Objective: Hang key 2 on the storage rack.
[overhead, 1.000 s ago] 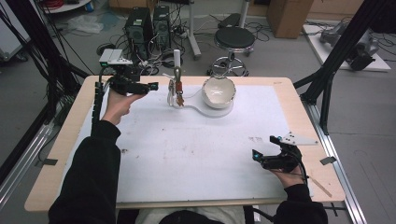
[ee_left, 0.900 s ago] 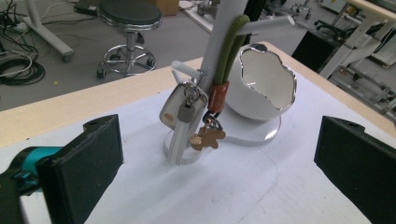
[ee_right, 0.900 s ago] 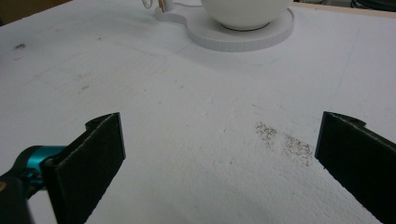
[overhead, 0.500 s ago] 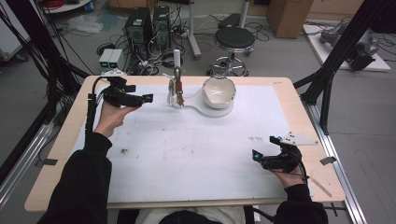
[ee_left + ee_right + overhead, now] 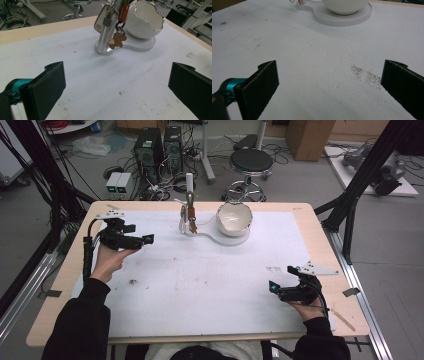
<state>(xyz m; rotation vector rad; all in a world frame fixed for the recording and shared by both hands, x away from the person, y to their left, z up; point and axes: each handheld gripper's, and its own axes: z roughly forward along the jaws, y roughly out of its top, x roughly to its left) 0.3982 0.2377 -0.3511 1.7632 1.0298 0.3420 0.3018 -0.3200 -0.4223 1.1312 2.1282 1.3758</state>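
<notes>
Bare table [image 5: 210, 280] before keys [image 5: 110, 30], seemingly.

The right hand-held gripper [image 5: 329, 86] had its two black jaws spread wide over the white bench [image 5: 312, 62], with nothing between them. Far ahead, a white bowl [image 5: 344, 6] sat on a flat white base [image 5: 342, 17]. Dark specks [image 5: 364, 73] lay near the right jaw.

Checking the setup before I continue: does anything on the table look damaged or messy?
The white bowl has a jagged, eggshell-like rim, possibly its design. Dark specks dirty the white mat ahead of the right tongs.
</notes>
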